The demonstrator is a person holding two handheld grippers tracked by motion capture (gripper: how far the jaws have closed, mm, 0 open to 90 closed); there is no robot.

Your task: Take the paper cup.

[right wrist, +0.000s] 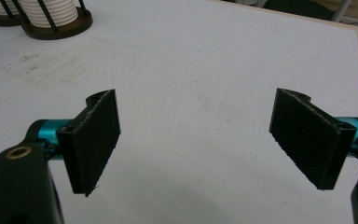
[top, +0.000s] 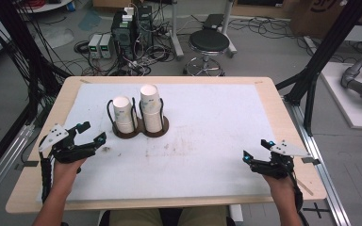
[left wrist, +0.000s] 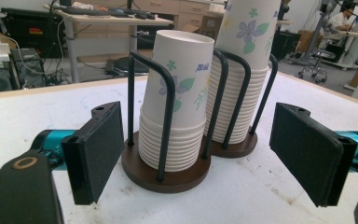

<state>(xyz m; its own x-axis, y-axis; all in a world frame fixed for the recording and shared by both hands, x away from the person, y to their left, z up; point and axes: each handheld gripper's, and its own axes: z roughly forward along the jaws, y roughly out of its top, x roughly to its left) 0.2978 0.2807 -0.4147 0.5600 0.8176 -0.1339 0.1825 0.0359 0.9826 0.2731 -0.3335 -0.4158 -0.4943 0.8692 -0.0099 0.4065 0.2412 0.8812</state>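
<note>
On the left side of the table (top: 37,188), the left gripper (top: 90,133) sat in the person's left hand (top: 66,172), and its jaws were spread wide with nothing between them. It pointed at the cups and was near them but did not touch them. In the left gripper view, the same gripper (left wrist: 196,154) had its two black pads (left wrist: 100,149) standing far apart, one on each side of the cups. Just past it stood the shorter stack of paper cups (top: 123,114), upside down, inside a dark round holder (top: 125,132) with thin black bars. Right beside that, touching it, stood the taller stack of paper cups (top: 151,107) in a second holder (top: 158,131). The cups were white with little flowers on them (left wrist: 179,88). Both holders rested on the white mat (top: 207,136) toward the back left of the table. Far over on the right, well apart from the cups, the right gripper (top: 255,149) was held in the right hand (top: 280,181). Its jaws were wide too and held nothing. In the right gripper view, that gripper (right wrist: 196,140) had just bare white mat between its pads.
</note>
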